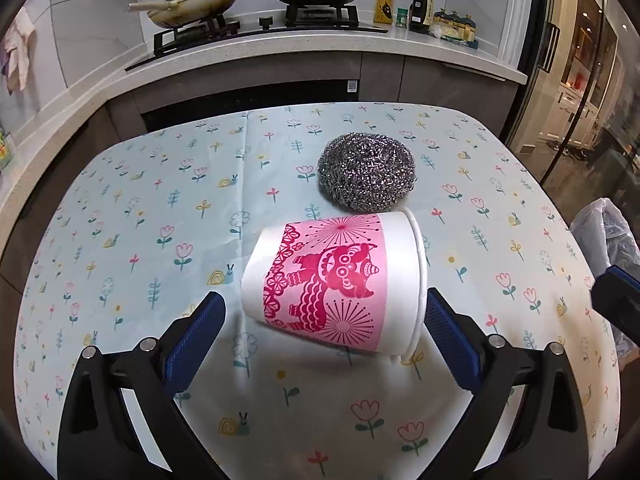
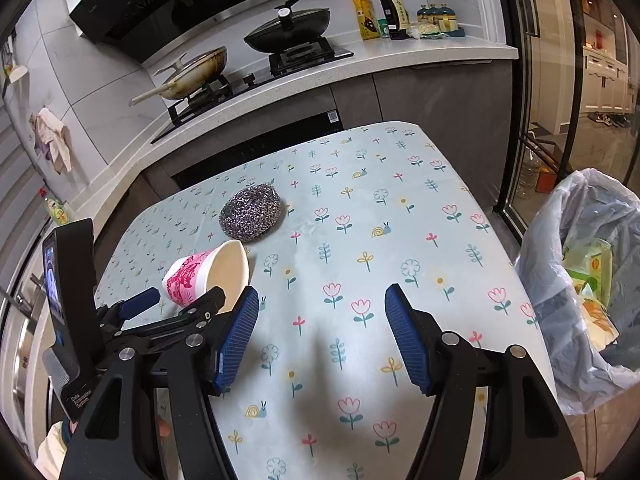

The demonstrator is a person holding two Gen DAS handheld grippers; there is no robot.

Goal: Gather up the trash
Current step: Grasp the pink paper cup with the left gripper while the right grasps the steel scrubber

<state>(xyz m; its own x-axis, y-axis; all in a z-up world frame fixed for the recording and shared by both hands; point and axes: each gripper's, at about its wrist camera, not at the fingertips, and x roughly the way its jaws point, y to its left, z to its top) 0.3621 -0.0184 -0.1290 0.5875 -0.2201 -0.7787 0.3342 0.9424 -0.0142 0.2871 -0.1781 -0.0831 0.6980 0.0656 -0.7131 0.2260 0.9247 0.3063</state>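
Lying on the table (image 1: 120, 200): one paper cup (image 1: 332, 284), one steel scourer (image 1: 366, 172); both grippers' jaws apart.

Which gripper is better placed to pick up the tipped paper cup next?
Left. The left gripper already straddles the paper cup, jaws open on either side. The right gripper is open over bare tablecloth, nearer the bin bag.
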